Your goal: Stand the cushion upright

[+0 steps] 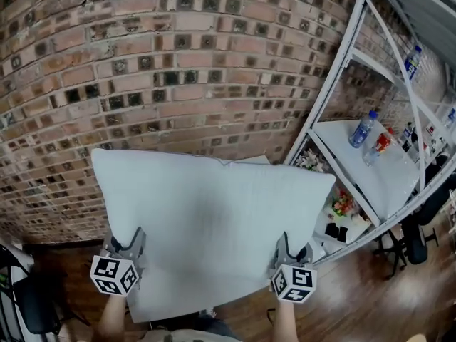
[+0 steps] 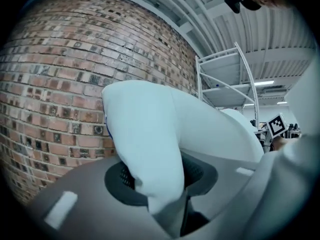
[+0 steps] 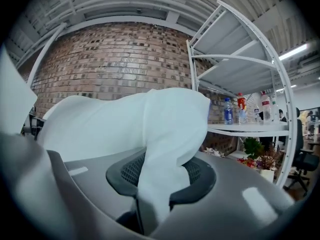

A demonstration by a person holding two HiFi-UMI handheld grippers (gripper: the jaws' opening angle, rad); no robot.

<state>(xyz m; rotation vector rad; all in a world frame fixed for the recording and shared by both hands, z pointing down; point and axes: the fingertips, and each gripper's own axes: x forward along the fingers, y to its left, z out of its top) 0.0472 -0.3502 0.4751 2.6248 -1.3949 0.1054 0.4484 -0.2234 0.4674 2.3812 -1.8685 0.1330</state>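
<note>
Left claw (image 1: 125, 246) and right claw (image 1: 293, 248) clamp the cushion (image 1: 214, 212) at its near edge. It lies ahead, long side spanning both.

cushion (image 1: 206, 219) between left hand-held gripper (image 1: 128, 246) and right hand-held gripper (image 1: 293, 248) — brick wall (image 1: 157, 63) behind, shelf rack (image 1: 388, 177) at right

An indoor workspace, like an office or test lab: a brick wall (image 1: 178, 63), a white metal rack (image 1: 388, 184) bearing bottles (image 1: 362, 130), a wood floor (image 1: 370, 298), a black office chair (image 1: 417, 242) and strip lights (image 3: 295, 50) under a ribbed ceiling (image 3: 240, 4).
</note>
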